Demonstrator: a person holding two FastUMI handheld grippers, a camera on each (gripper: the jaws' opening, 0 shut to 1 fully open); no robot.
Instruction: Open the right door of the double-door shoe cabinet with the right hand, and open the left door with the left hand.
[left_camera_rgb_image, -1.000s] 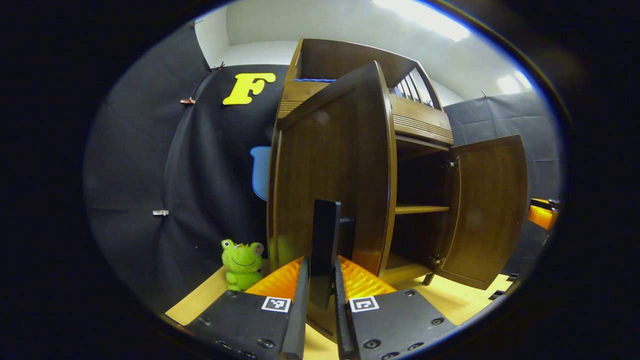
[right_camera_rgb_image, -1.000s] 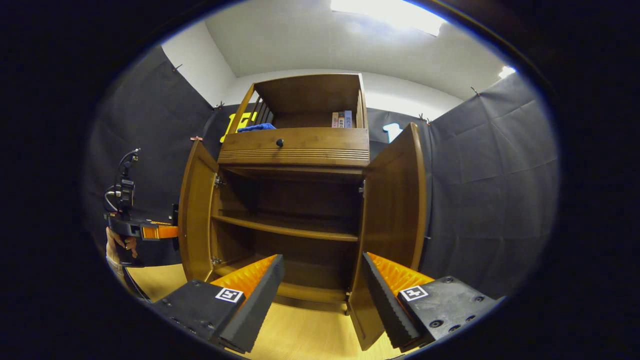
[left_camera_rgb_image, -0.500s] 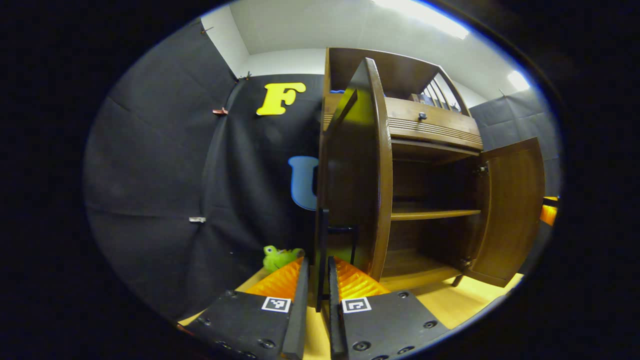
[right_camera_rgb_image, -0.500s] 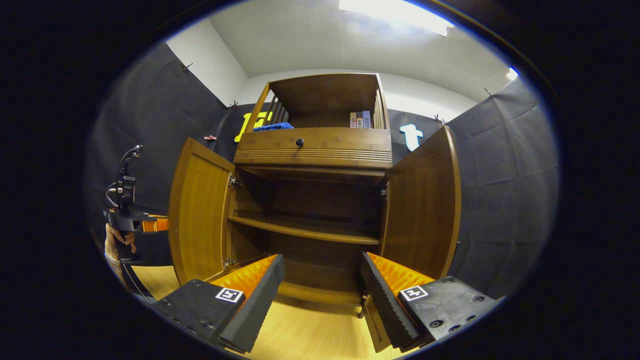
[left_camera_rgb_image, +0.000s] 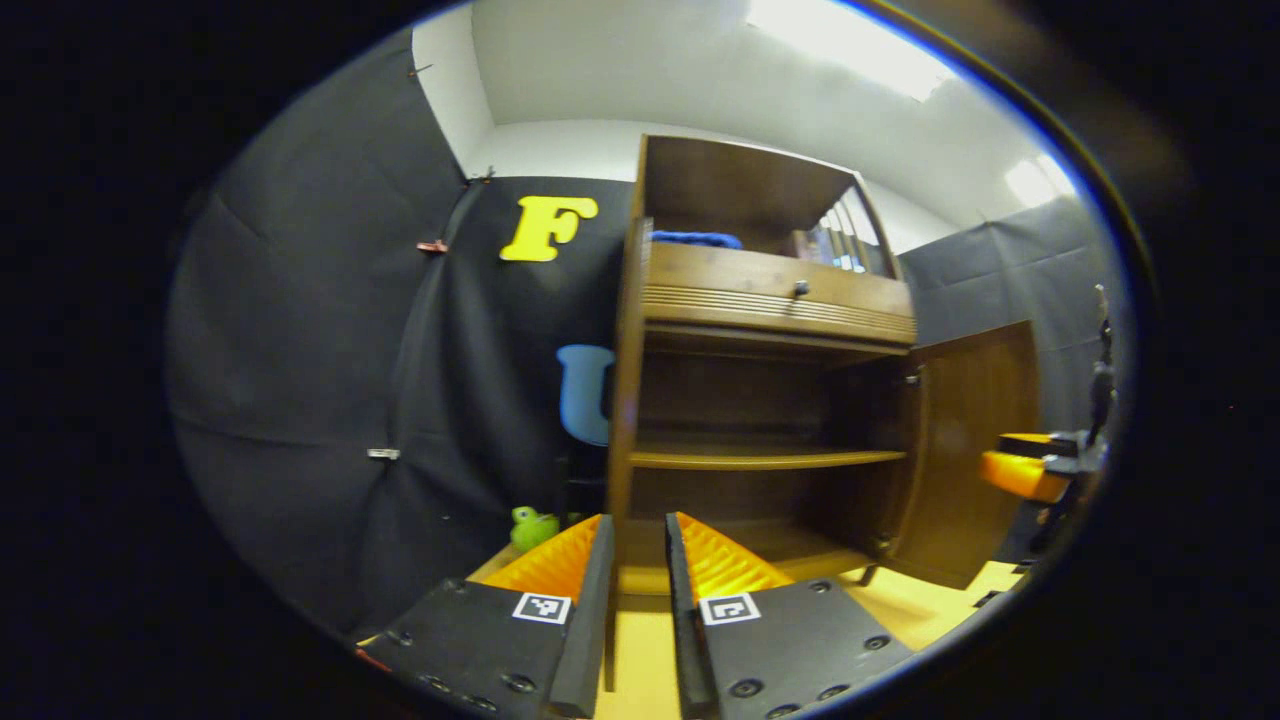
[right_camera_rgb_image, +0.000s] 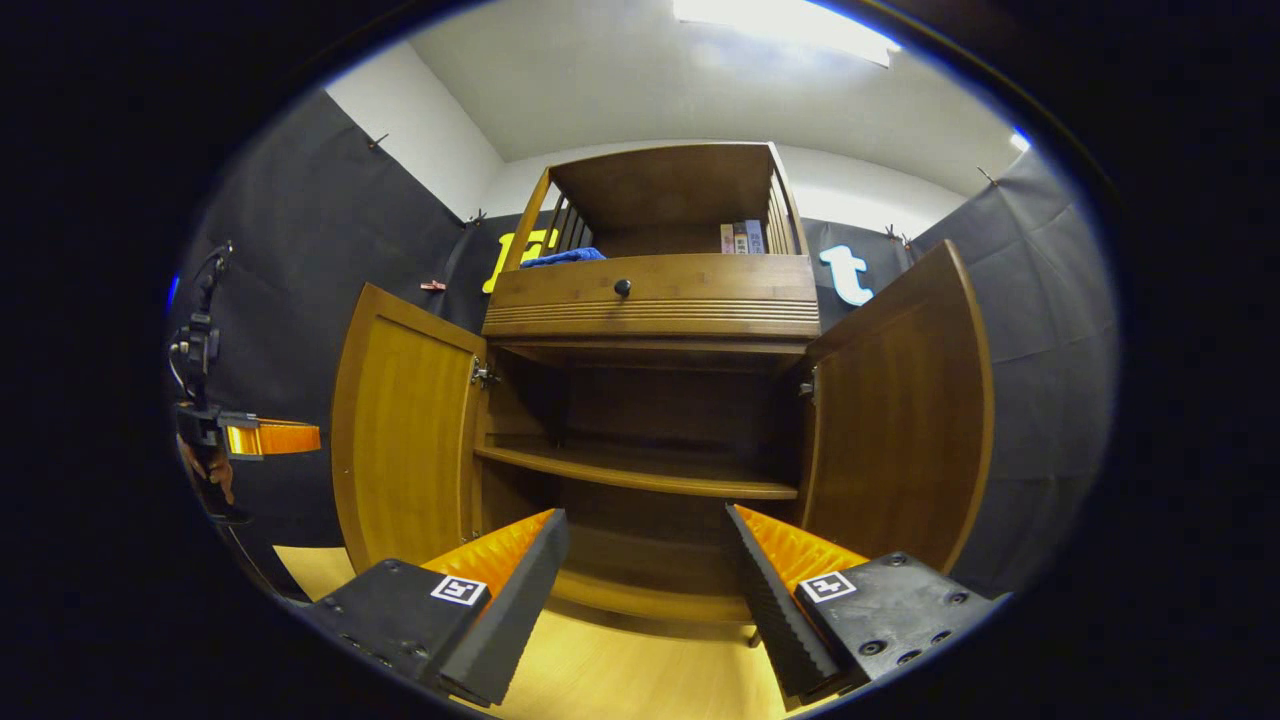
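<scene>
The wooden shoe cabinet (right_camera_rgb_image: 650, 300) has both doors swung wide. In the right gripper view the left door (right_camera_rgb_image: 400, 450) and the right door (right_camera_rgb_image: 900, 420) flank bare shelves (right_camera_rgb_image: 640, 472). My right gripper (right_camera_rgb_image: 648, 520) is open wide in front of the cabinet's middle, touching nothing. My left gripper (left_camera_rgb_image: 638, 545) has only a narrow gap between its fingers, with nothing in it. It faces the cabinet's left edge (left_camera_rgb_image: 625, 400). From the right gripper view, the left gripper (right_camera_rgb_image: 270, 438) is held by a hand, apart from the left door. The right door (left_camera_rgb_image: 975, 450) and right gripper (left_camera_rgb_image: 1025, 470) sit at the right.
A green frog toy (left_camera_rgb_image: 533, 527) sits on the floor left of the cabinet. A blue cloth (right_camera_rgb_image: 562, 257) and books (right_camera_rgb_image: 740, 237) lie on the top shelf above a drawer with a dark knob (right_camera_rgb_image: 622, 288). Black cloth walls stand close on both sides.
My left gripper let go of the left door's handle and drew back from the door. The left door swung wider. The right gripper stayed open before the cabinet.
</scene>
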